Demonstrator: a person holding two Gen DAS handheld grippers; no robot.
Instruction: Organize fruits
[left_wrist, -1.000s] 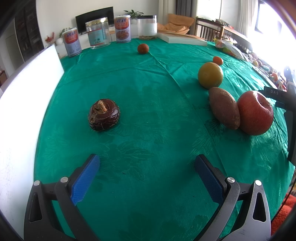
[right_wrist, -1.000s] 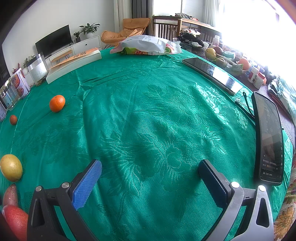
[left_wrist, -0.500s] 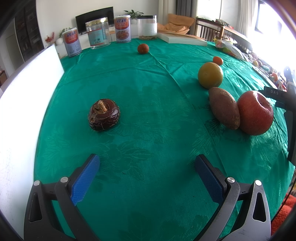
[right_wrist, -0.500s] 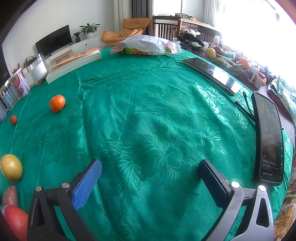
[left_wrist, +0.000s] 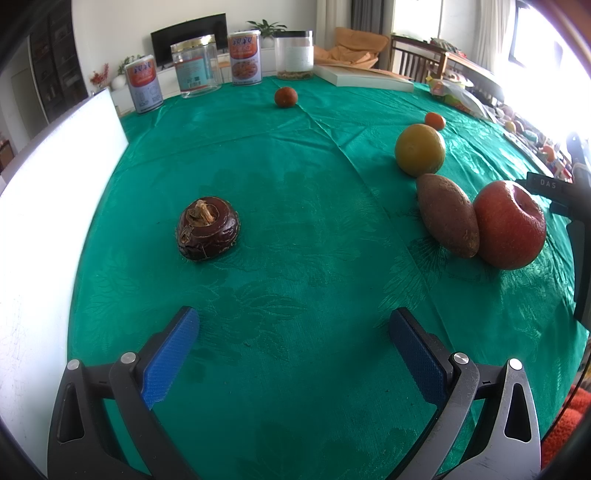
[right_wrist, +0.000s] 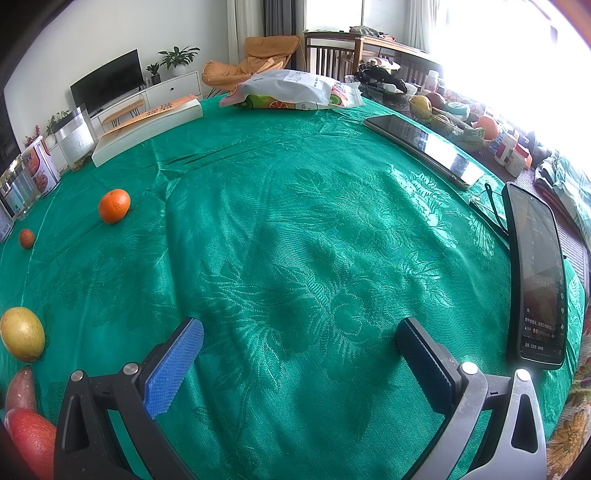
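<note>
On the green tablecloth, the left wrist view shows a dark brown round fruit (left_wrist: 208, 233) ahead left, a red apple (left_wrist: 509, 225) touching a brown sweet potato (left_wrist: 447, 215), a yellow-orange citrus (left_wrist: 419, 149), a small tangerine (left_wrist: 434, 120) and a small dark red fruit (left_wrist: 285, 97) far back. My left gripper (left_wrist: 295, 328) is open and empty, short of the brown fruit. My right gripper (right_wrist: 301, 339) is open and empty over bare cloth. The right wrist view shows the tangerine (right_wrist: 114, 205), small red fruit (right_wrist: 26, 238), citrus (right_wrist: 22, 334), sweet potato (right_wrist: 20, 387) and apple (right_wrist: 33, 439) at the left.
Several cans and jars (left_wrist: 243, 58) and a white book (left_wrist: 364, 78) line the far edge. A white board (left_wrist: 40, 206) stands at the left. Two phones (right_wrist: 537, 277) (right_wrist: 424, 149) and a snack bag (right_wrist: 291, 90) lie at the right and back.
</note>
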